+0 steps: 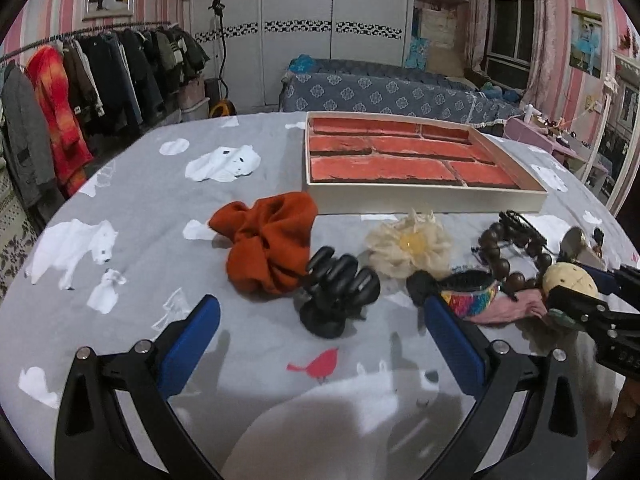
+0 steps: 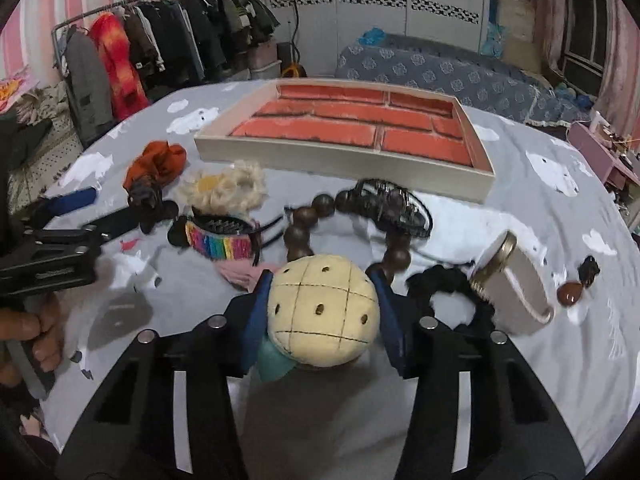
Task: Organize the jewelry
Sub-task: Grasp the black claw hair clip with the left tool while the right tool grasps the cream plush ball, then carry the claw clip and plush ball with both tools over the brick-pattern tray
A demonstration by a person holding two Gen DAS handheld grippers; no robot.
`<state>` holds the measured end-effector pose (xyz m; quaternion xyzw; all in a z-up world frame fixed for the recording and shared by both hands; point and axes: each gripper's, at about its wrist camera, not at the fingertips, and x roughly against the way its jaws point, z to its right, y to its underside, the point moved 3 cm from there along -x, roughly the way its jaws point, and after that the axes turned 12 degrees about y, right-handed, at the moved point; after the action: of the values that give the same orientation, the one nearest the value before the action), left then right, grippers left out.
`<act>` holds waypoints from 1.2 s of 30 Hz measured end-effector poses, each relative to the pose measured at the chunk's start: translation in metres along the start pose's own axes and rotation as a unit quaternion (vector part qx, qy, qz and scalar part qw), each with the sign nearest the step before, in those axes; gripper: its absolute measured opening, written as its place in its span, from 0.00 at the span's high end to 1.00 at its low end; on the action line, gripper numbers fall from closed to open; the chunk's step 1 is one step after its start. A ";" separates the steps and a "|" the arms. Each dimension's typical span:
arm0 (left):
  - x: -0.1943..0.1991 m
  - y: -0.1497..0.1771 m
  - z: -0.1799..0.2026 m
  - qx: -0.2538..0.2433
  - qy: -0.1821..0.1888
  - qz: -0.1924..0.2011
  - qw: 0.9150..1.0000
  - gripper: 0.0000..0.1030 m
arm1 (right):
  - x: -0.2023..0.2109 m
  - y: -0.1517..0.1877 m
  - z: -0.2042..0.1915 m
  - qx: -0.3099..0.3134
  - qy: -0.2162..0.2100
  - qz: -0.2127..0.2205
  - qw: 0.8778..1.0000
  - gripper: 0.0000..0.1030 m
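My right gripper (image 2: 322, 280) is shut on a cream stitched plush ornament (image 2: 324, 312) with a teal piece under it, low over the grey bear-print cloth (image 2: 520, 200). It also shows in the left wrist view as the plush ornament (image 1: 570, 280) at the far right. My left gripper (image 1: 320, 308) is open, and a black claw clip (image 1: 340, 284) stands just ahead between its blue fingers. Beyond it lie an orange scrunchie (image 1: 268, 240), a cream flower (image 1: 408, 246), a rainbow clip (image 1: 472, 294) and a wooden bead bracelet (image 1: 504, 256). The red-lined tray (image 1: 424, 196) sits behind them.
To the right of the plush ornament lie a black scrunchie (image 2: 452, 284), a wide beige bangle (image 2: 516, 280) and a brown drop bead (image 2: 568, 294). A black comb clip (image 2: 400, 208) overlaps the beads. A hand (image 2: 36, 332) holds the left gripper's handle at the left edge.
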<state>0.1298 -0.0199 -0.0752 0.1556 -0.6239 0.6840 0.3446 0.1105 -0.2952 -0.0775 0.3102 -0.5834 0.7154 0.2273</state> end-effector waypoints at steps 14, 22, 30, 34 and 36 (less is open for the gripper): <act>-0.028 0.002 -0.005 0.026 0.032 -0.045 0.998 0.57 | 0.010 -0.007 0.028 -0.019 -0.017 0.019 0.999 0.53; -0.003 0.008 0.006 0.012 0.042 -0.022 0.999 0.57 | 0.026 -0.002 0.032 -0.024 -0.018 0.035 0.999 0.53; 0.033 0.012 0.027 -0.010 0.053 -0.001 0.999 0.57 | 0.070 -0.002 0.039 -0.035 -0.006 0.067 0.997 0.53; 0.054 0.015 0.038 -0.023 0.060 0.010 0.998 0.57 | 0.096 0.001 0.036 -0.036 0.003 0.087 0.996 0.53; 0.062 0.017 0.043 -0.022 0.069 0.016 0.997 0.57 | 0.108 0.004 0.035 -0.037 0.007 0.094 0.995 0.53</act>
<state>0.0648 -0.0433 -0.0406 0.0904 -0.6158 0.6846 0.3793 0.0384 -0.3346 0.0006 0.2408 -0.6343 0.7137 0.1742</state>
